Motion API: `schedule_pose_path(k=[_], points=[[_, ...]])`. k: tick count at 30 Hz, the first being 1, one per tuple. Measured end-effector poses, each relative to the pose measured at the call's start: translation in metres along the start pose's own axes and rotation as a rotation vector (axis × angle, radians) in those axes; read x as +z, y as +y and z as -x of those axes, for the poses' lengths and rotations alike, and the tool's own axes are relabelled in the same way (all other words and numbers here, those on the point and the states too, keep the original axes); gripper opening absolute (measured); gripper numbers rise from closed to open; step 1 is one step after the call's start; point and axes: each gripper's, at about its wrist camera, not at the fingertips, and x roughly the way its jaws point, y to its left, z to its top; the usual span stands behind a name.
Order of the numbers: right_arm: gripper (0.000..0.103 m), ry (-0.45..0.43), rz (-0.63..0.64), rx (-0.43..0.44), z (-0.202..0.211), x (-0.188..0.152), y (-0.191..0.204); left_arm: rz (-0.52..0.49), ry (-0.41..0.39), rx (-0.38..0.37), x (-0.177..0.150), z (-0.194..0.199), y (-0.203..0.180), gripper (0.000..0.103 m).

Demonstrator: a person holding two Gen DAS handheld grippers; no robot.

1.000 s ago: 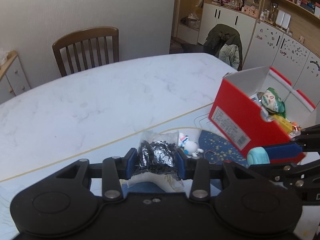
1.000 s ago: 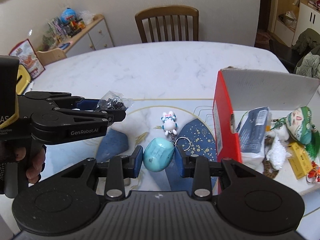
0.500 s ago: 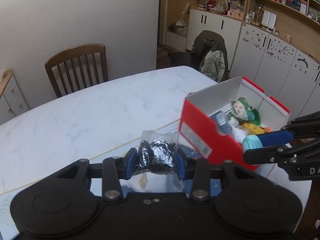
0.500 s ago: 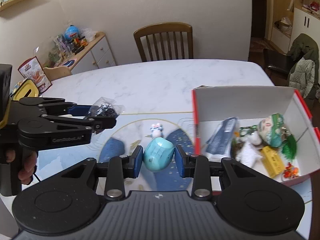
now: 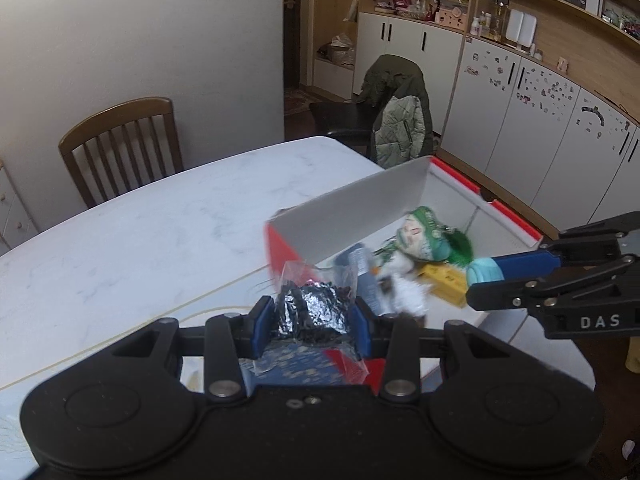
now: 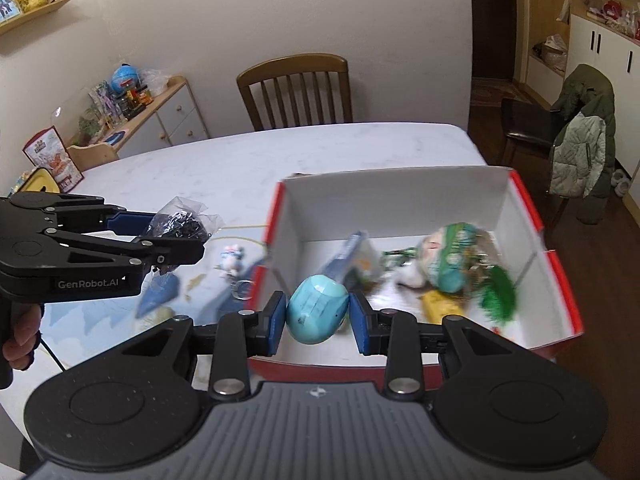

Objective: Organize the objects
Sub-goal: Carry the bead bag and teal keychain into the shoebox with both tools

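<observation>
My left gripper is shut on a clear plastic bag of dark, shiny bits, held in the air just left of the red and white box. The same bag shows in the right wrist view, left of the box. Over the box's near left corner, my right gripper is shut on a light blue egg-shaped toy. That toy pokes out of the right gripper's blue pads in the left wrist view. Inside the box lie a green-capped doll head, a yellow packet and other small items.
A small white bunny keychain lies on the blue patterned mat left of the box. The white marble table stretches behind. A wooden chair stands at the far side, and a jacket-draped chair to the right.
Both grippers have risen and moved right towards the box with their loads. The blue toy now hangs over the box's near left corner, and the bag is close to its left wall.
</observation>
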Motion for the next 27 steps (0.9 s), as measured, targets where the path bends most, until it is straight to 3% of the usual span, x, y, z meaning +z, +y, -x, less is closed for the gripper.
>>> schedule_pose_path(k=[13, 27], points=[[0.033, 0.069, 0.035, -0.031, -0.009, -0.004, -0.075, 0.031, 0.063, -0.018, 0.027, -0.052, -0.068, 0.039], [0.033, 0.114, 0.058, -0.008, -0.037, 0.002, -0.107, 0.036, 0.147, 0.045, 0.049, -0.117, -0.081, 0.039]])
